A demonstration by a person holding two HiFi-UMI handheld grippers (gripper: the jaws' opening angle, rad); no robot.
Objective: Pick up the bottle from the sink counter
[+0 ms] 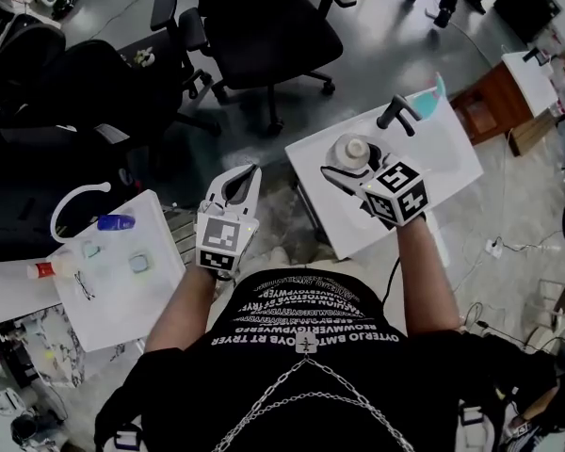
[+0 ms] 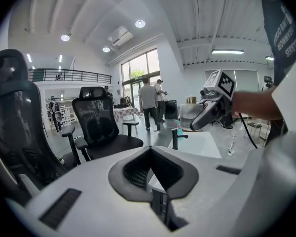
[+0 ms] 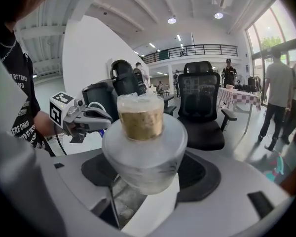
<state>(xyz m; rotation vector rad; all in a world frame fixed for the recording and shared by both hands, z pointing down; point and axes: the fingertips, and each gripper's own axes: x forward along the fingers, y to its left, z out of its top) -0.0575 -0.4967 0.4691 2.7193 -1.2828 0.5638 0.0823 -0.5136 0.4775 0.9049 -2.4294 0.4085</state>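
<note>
A frosted translucent bottle [image 1: 351,152] with a wide rounded body and a tan neck [image 3: 140,118] is held up by my right gripper [image 1: 344,165], which is shut on its body [image 3: 144,154]. In the head view it hangs above the near left part of the white sink counter [image 1: 452,153]. My left gripper [image 1: 237,179] is to the left, off the counter and over the floor. Its jaws are shut with nothing between them [image 2: 153,158]. Each gripper shows in the other's view: the right gripper [image 2: 213,106] and the left gripper [image 3: 80,116].
A black faucet [image 1: 398,113] and a teal object [image 1: 432,96] stand on the counter's far side. A second white table [image 1: 122,290] at the left carries a blue bottle [image 1: 116,222], a red-capped bottle [image 1: 45,269] and a white curved spout [image 1: 75,199]. Black office chairs [image 1: 264,36] stand ahead.
</note>
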